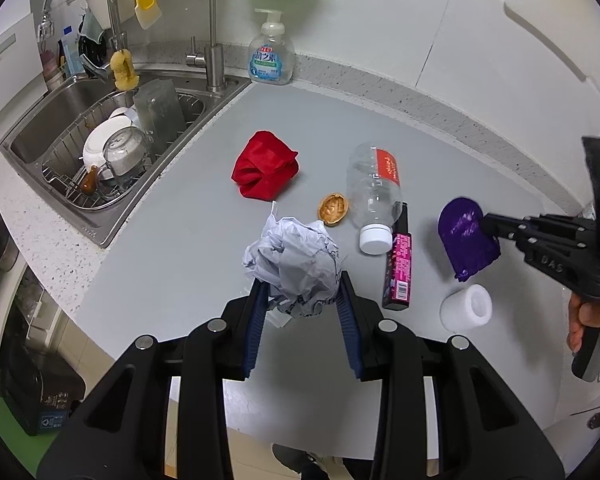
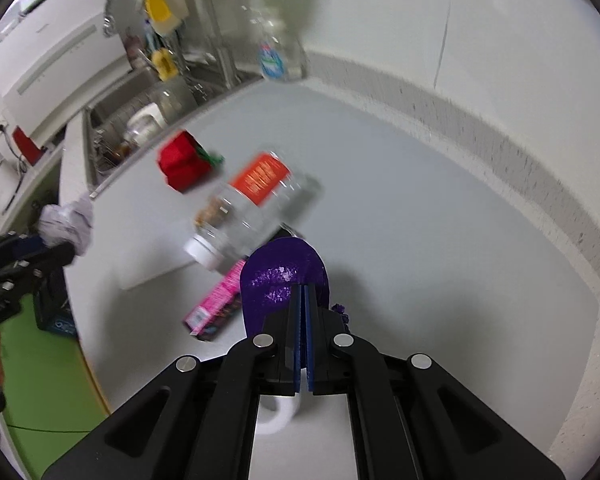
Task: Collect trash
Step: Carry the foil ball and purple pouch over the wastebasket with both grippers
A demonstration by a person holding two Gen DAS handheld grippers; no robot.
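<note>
My left gripper (image 1: 302,288) is shut on a crumpled ball of white paper (image 1: 294,262), held above the grey counter (image 1: 172,264). My right gripper (image 2: 303,288) is shut on a flat purple piece (image 2: 278,280), lifted off the counter; it also shows in the left wrist view (image 1: 466,236). On the counter lie a clear plastic bottle (image 1: 374,192) with a white cap, a walnut shell half (image 1: 333,209), a pink and black box (image 1: 398,276), a white foam cup (image 1: 466,307) and a red cloth (image 1: 265,170).
A steel sink (image 1: 56,128) with a dish rack full of dishes is at the left. A soap pump bottle (image 1: 271,54) stands at the back by the faucet (image 1: 212,48). The tiled wall (image 1: 440,32) runs behind. The counter edge drops off at the lower left.
</note>
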